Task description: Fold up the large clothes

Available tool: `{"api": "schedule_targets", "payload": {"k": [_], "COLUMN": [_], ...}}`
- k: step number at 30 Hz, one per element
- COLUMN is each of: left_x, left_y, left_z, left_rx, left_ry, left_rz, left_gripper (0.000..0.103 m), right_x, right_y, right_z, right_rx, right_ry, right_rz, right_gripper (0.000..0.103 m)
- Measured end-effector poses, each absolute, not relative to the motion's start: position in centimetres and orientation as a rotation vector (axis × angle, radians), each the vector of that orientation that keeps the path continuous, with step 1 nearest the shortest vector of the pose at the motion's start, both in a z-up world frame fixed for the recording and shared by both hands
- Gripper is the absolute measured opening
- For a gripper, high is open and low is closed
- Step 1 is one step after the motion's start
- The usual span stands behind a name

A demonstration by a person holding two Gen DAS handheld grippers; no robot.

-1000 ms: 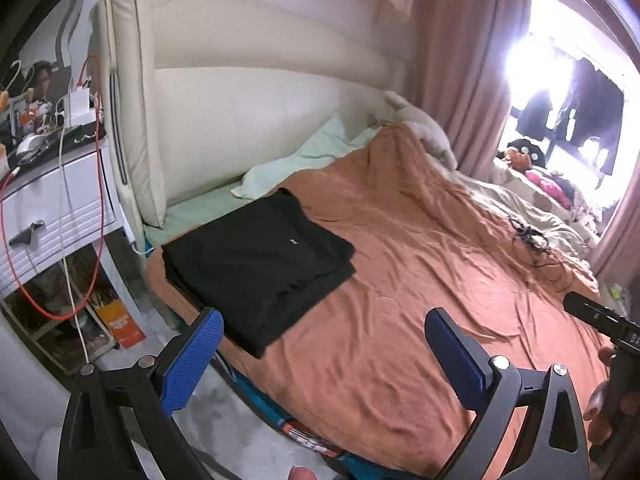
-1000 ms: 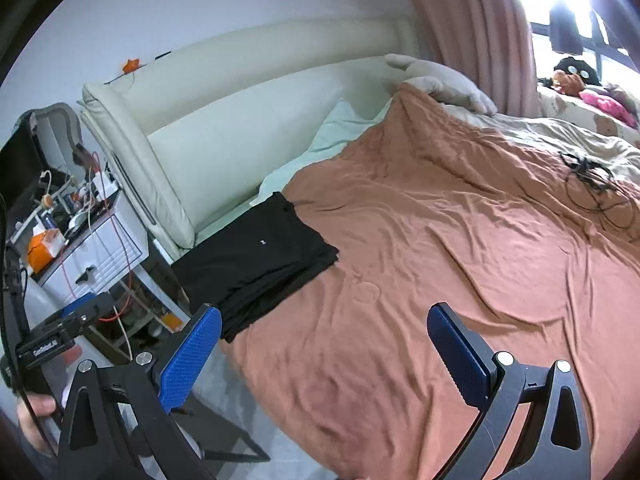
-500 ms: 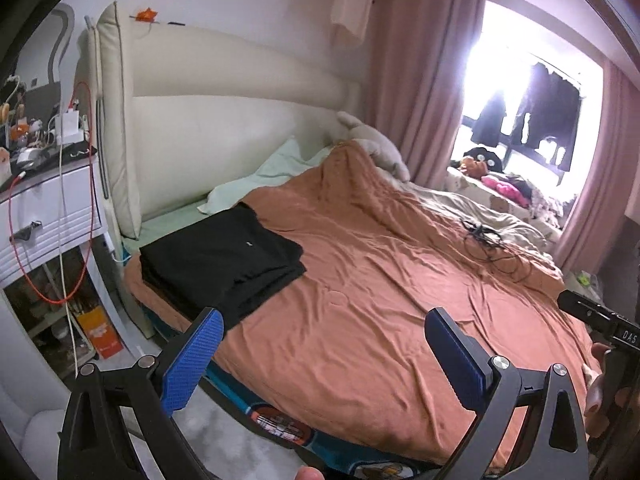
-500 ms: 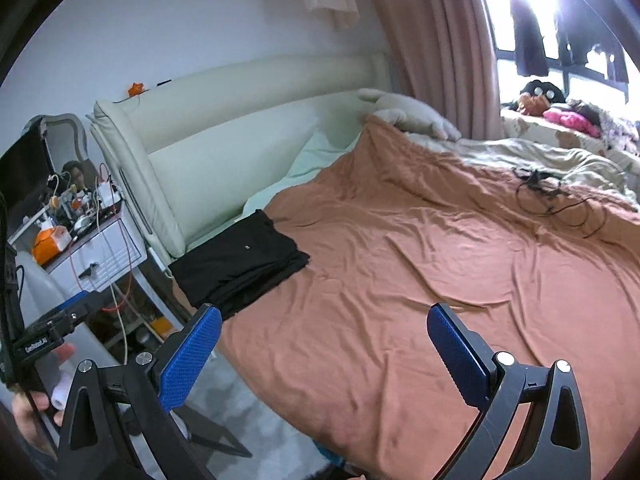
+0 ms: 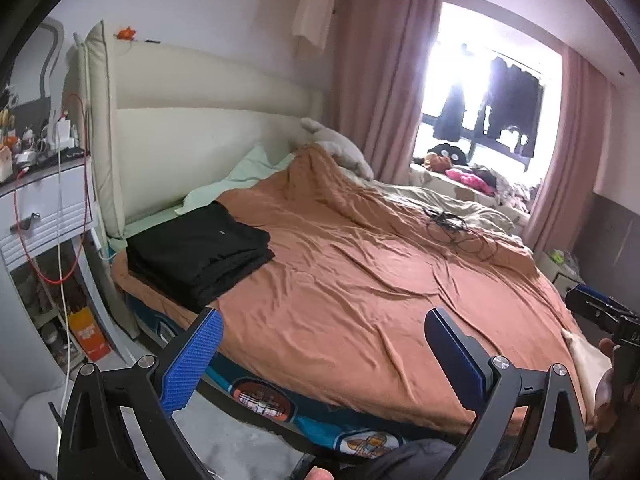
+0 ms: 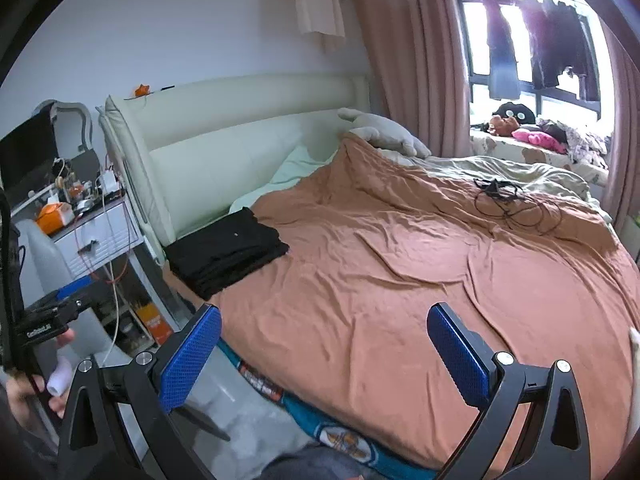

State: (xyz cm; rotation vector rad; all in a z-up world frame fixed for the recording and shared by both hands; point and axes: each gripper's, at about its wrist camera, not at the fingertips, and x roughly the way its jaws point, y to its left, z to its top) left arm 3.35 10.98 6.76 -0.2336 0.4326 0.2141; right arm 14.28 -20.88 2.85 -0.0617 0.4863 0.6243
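Observation:
A folded black garment [image 5: 200, 252] lies in a neat stack on the near left corner of the bed, on the orange-brown bedspread [image 5: 360, 288]. It also shows in the right wrist view [image 6: 226, 254]. My left gripper [image 5: 324, 356] is open and empty, held off the bed's near edge, well back from the stack. My right gripper [image 6: 324, 354] is open and empty, also back from the bed. Each gripper's body shows at the edge of the other's view.
A white nightstand [image 5: 44, 212] with cables and clutter stands left of the bed by the cream headboard [image 5: 192, 128]. A tangle of black cable [image 5: 456, 228] lies on the far side of the bedspread. Pillows, a window seat with clothes and pink curtains are behind.
Both grippers have pulled back and up from the bed, so the black stack looks smaller and farther. The stack has not moved. Both stay open.

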Motion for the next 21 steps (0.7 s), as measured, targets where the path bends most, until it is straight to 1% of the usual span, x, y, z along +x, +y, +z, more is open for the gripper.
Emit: {"api": "schedule_targets", "payload": {"k": [12, 21], "left_x": [-1.2, -3.3], "left_y": [6.8, 3.8], "left_z": [4.4, 3.7], "left_rx": [-0.178, -0.126], "left_ry": [0.367, 0.331], "left_rz": [0.134, 0.085], "left_gripper": [0.101, 0.101], "right_x": [7.9, 4.2], "right_y": [-27.3, -30.5], "right_z": [0.3, -1.7], "right_rx": [0.051, 0.044], "right_ry": [0.463, 0.419], "right_rz": [0.588, 0.527], "right_gripper": [0.103, 0.103]}}
